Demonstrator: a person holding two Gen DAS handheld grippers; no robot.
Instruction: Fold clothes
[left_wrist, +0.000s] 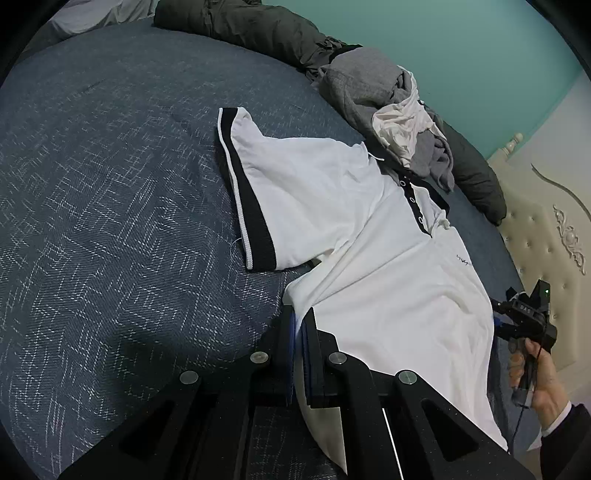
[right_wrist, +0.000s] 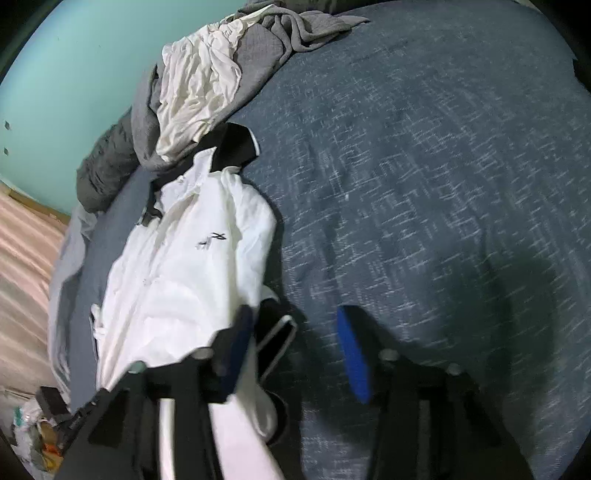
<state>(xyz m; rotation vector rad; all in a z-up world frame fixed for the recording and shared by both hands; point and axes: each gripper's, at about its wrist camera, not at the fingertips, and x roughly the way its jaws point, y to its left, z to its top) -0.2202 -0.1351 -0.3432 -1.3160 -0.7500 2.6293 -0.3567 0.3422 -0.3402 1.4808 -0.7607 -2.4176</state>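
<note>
Pinching white polo shirt (left_wrist: 369, 229) hem in my left gripper (left_wrist: 299, 325), jaws closed | shirt lying on blue bedspread (left_wrist: 110, 206), black-trimmed sleeve spread | my right gripper (right_wrist: 295, 343) hanging wide open, empty

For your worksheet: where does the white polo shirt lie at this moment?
In the left wrist view the white polo shirt lies spread on the blue bedspread, right of centre, its collar beside the pile of grey and white clothes.
</note>
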